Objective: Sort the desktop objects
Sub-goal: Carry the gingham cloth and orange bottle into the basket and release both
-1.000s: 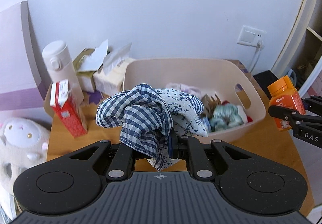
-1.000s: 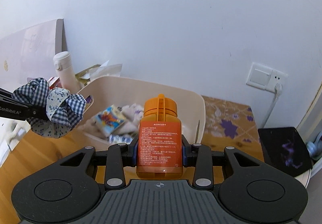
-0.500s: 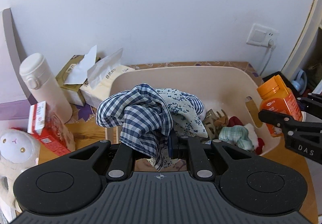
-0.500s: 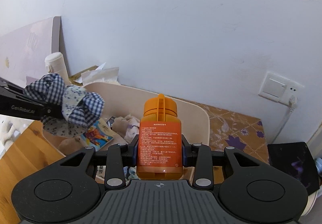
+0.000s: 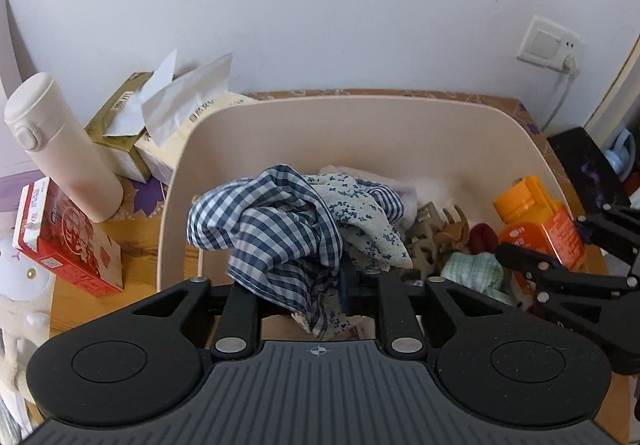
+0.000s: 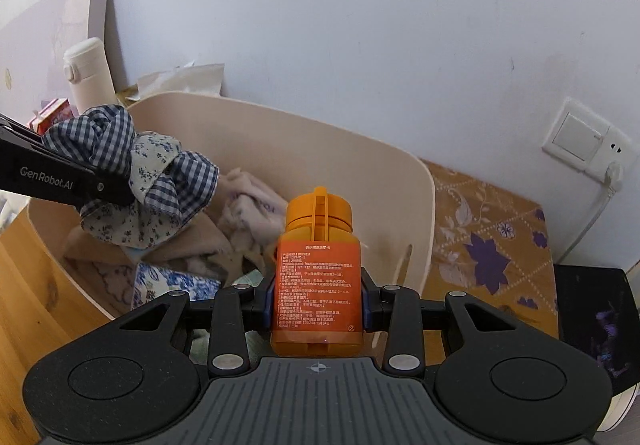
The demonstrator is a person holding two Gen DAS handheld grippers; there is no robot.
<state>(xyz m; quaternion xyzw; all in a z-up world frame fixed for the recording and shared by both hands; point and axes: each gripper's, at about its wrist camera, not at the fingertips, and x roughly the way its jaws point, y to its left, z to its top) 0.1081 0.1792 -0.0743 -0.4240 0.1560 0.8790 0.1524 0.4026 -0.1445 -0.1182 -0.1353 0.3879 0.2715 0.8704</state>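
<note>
Looking along the left hand-held gripper, the left wrist view shows a bundle of blue checked and floral cloth lying between its fingers, bunched over their tips. The jaws are opening, and whether the pads still press on the cloth cannot be told, since the fabric hides them. Directly beyond the fingers sits a beige plastic bin, and the cloth hangs over its inside. Within the bin, ahead and to the right of the fingers, lie tan hair claws and a pale green knitted thing. To the left, outside the bin on the wooden bench, stand a red carton, a white flask and tissue boxes. At far right the right hand-held gripper holds an orange bottle over the bin's right end.

From the right wrist view, the right hand-held gripper is clamped on the orange bottle, upright between the pads, over the bin. Ahead and left, the left hand-held gripper carries the cloth above folded fabrics in the bin. To the right, a patterned mat covers the bench.
</note>
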